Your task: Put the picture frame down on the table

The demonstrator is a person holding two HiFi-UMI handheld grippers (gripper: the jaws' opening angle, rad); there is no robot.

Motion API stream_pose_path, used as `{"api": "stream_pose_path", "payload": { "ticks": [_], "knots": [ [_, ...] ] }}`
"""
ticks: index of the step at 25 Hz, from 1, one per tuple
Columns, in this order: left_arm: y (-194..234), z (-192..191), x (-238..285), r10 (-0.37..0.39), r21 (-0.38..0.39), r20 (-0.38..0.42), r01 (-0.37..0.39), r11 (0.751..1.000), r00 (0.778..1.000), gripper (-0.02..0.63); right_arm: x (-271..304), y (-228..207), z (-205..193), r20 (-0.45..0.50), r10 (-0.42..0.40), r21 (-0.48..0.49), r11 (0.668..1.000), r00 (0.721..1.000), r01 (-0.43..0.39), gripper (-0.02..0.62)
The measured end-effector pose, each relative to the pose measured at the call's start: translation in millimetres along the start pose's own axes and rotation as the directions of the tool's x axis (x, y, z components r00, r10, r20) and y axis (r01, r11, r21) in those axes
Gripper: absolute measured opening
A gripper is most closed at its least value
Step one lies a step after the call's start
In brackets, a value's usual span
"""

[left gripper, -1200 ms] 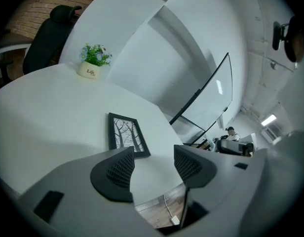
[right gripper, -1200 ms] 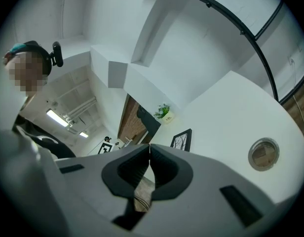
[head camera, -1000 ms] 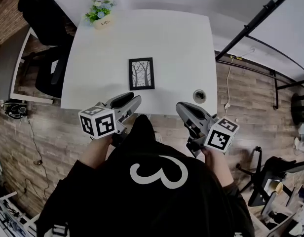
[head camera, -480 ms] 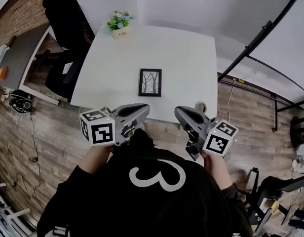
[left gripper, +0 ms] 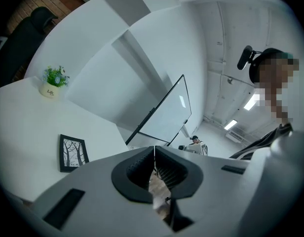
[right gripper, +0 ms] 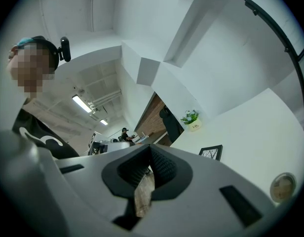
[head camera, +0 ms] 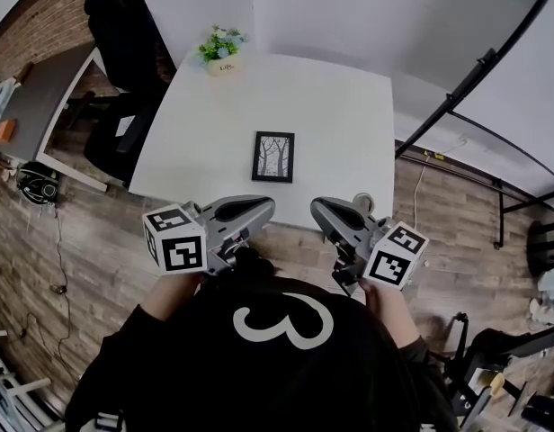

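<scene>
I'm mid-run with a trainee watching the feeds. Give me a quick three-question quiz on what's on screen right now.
1. True or false: the picture frame stands upright on the table.
2. The left claw and the right claw are: A) wide open; B) shut and empty; C) shut on the frame.
3. What stands at the table's far left corner in the head view?
Key: 1. False: it lies flat. 2. B. 3. The potted plant.
</scene>
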State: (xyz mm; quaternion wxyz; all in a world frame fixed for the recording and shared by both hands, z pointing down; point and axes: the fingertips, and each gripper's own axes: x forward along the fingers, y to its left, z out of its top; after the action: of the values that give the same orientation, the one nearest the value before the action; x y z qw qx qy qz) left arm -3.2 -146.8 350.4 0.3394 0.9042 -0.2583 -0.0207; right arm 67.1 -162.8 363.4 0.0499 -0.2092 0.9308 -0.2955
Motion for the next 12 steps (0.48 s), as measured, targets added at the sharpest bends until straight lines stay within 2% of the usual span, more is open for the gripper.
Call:
{"api": "stream_pose_path", "payload": {
  "ticks": [12],
  "knots": [
    [11.0, -1.7, 7.1, -0.007, -0.024, -0.036, 0.006, 1.0, 0.999, 0.021, 4.8, -10.6, -3.4, -0.01, -0.002, 0.016, 1.0, 1.0, 0.003, 0.023]
  ]
}}
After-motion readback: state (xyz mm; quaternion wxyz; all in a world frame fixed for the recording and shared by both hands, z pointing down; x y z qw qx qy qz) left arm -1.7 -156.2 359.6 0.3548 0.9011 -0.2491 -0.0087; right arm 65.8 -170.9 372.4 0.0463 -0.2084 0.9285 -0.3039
